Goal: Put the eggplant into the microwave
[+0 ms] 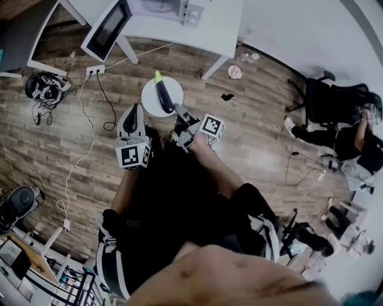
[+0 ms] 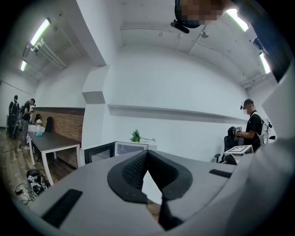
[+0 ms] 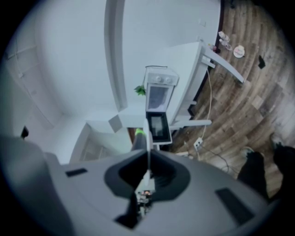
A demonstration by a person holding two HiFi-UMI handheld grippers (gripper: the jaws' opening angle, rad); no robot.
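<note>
From above, the eggplant (image 1: pixel 163 95) lies on a white plate (image 1: pixel 149 103); the right gripper (image 1: pixel 181 115) pinches its near edge, apparently to carry both to the microwave (image 1: pixel 170 7). The left gripper (image 2: pixel 147 154), in its own view, is closed and empty. The right gripper's view shows the plate rim clamped and the microwave door (image 3: pixel 158 129) open ahead.

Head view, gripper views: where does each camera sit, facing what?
Head view: on the head, facing down; left tongs, right tongs, arms show.
Left gripper view: on left tongs, facing a wall; its jaws show.
Right gripper view: on right tongs, rolled sideways, facing the microwave past the plate; jaws show.
All three show the microwave.
</note>
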